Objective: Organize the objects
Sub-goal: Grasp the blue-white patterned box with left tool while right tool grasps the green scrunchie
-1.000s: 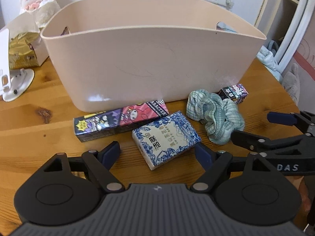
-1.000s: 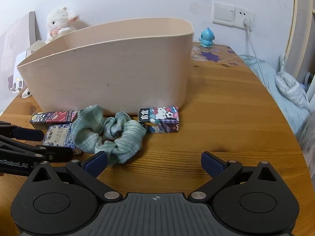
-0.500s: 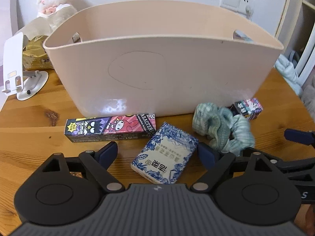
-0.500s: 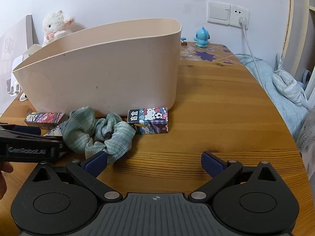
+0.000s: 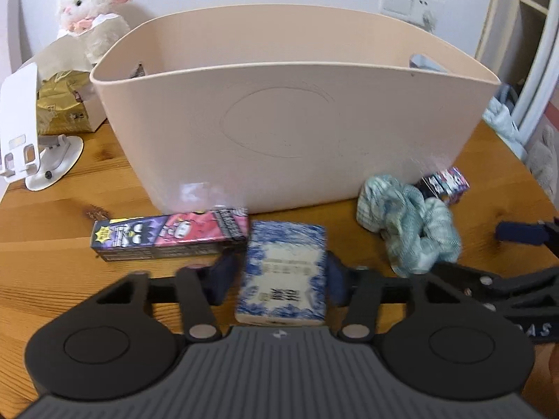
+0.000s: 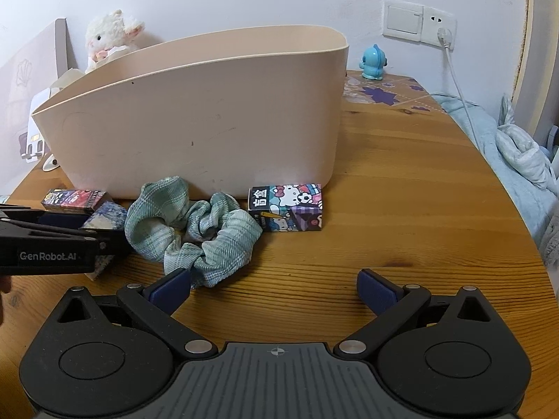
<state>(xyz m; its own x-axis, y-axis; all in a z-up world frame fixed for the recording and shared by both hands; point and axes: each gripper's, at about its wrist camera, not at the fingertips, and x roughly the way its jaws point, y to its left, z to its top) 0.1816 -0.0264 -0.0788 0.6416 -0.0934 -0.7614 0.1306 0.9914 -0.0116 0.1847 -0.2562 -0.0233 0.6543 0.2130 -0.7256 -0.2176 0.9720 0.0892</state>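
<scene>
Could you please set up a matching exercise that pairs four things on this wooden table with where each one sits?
Things:
1. blue-and-white patterned tissue pack
2. green plaid fabric scrunchie
3. small cartoon-cat printed box
4. long cartoon-printed box

Places:
A. by the right end of the beige plastic basket
B. between the left gripper pads
C. left of the tissue pack
D. between the tissue pack and the small box

Pairs: 1-B, 2-D, 3-A, 4-C

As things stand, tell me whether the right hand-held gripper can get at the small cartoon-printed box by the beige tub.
Probably yes. The right hand-held gripper stands open over bare wood, and the small cartoon-printed box lies ahead of it against the beige plastic tub. Only the green checked scrunchie crowds the box's left end.
</scene>
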